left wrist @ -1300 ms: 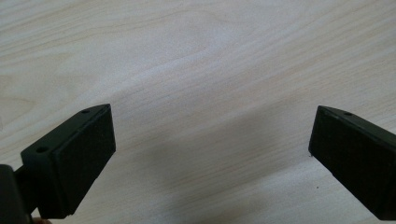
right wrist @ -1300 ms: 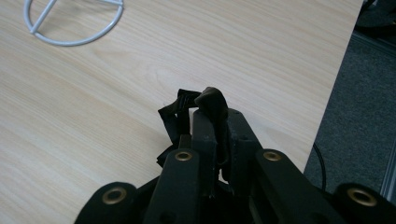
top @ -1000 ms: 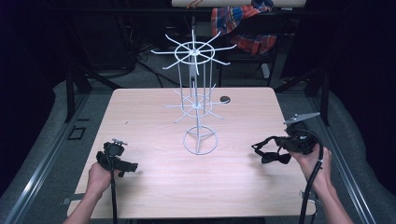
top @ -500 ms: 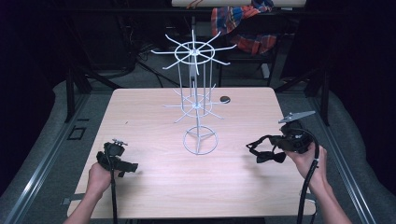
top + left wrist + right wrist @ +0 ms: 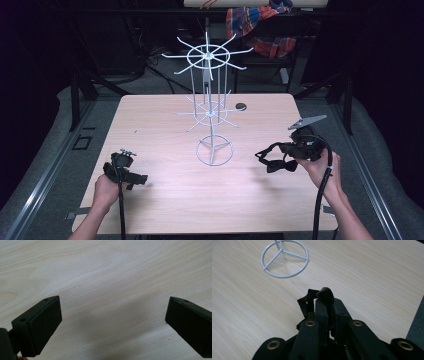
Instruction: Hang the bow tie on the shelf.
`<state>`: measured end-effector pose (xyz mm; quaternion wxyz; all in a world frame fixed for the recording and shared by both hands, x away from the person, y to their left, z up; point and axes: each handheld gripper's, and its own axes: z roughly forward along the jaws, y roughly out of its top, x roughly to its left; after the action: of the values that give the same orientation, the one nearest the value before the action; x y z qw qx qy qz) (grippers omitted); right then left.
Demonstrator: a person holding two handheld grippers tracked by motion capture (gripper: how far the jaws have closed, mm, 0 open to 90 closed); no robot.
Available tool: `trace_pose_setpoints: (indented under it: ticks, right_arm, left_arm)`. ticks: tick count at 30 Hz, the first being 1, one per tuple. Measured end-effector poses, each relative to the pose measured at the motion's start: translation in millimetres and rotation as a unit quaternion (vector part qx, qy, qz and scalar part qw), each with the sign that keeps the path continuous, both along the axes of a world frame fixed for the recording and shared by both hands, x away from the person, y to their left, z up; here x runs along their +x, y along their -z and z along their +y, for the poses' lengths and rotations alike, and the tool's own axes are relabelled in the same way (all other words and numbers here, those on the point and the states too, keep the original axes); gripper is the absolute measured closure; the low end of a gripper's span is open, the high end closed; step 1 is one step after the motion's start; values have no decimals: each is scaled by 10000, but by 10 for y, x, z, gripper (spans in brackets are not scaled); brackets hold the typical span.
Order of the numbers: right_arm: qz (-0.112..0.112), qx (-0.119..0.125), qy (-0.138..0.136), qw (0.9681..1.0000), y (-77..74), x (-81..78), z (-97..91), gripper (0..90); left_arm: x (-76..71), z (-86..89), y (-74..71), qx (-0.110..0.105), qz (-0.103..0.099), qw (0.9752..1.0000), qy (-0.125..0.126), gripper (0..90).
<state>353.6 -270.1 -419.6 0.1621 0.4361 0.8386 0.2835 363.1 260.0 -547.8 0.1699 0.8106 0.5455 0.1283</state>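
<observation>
A white wire hook stand (image 5: 210, 100) rises from the middle of the wooden table (image 5: 165, 120); its ring base (image 5: 285, 257) lies ahead of my right gripper. To the right of that base, my right gripper (image 5: 286, 150) is shut on the strap of a black bow tie (image 5: 281, 165), which hangs just above the table. In the right gripper view the dark strap (image 5: 325, 296) is pinched between the closed jaws of this gripper (image 5: 327, 303). My left gripper (image 5: 138, 179) rests low at the table's front left. Its jaws stand wide apart over bare wood (image 5: 112, 320).
A small dark round object (image 5: 241, 106) lies on the table behind the stand. A plaid cloth (image 5: 260, 25) hangs beyond the far edge. The table's right edge (image 5: 415, 307) runs close beside my right gripper.
My right gripper has carried the bow tie leftward, nearer the stand's base. The left gripper has stayed where it was.
</observation>
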Motion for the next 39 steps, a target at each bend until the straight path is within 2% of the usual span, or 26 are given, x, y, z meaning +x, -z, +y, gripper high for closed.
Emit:
trace_pose_setpoints:
  ticks: [10, 16, 20, 29, 39]
  right_arm:
    - [-46, 20, -231, 9997, -61, 31, 172, 844]
    - [-95, 148, -390, 9991, -103, 35, 293, 844]
    - [-87, 94, -505, 9986, -137, 50, 353, 844]
    - [-134, 99, -650, 9977, -179, 84, 471, 848]
    - [-162, 218, -783, 9966, -228, 84, 552, 848]
  left_arm:
    - [2, 1, 3, -2, 9, 10000, -13, 7]
    - [3, 3, 5, -13, 13, 10000, -17, 7]
    - [3, 0, 6, -8, 15, 10000, 0, 7]
    - [4, 5, 9, -12, 25, 10000, -11, 7]
    - [2, 5, 7, -12, 16, 10000, -10, 7]
